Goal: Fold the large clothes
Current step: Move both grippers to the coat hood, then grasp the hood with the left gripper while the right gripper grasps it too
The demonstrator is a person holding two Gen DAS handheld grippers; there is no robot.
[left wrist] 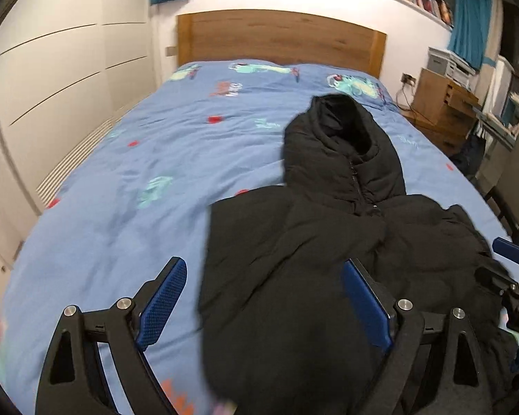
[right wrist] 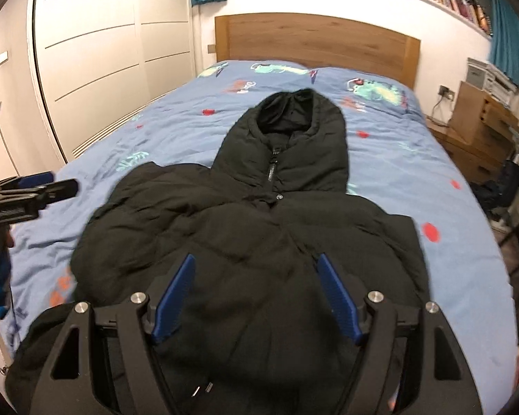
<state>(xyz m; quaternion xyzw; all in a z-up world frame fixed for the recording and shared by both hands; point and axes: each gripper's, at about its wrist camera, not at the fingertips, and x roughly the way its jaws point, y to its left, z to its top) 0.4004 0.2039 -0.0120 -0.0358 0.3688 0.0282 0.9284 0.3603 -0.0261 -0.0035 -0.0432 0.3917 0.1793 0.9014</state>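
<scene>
Lying beneath both spread grippers (left wrist: 264,294) (right wrist: 256,292): black jacket (right wrist: 259,228)

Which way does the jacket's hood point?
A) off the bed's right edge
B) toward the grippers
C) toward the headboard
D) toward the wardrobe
C: in the right wrist view the hood lies at the far end of the jacket, nearest the headboard, with the body spread back toward the open right gripper; the left gripper is open too.
</scene>
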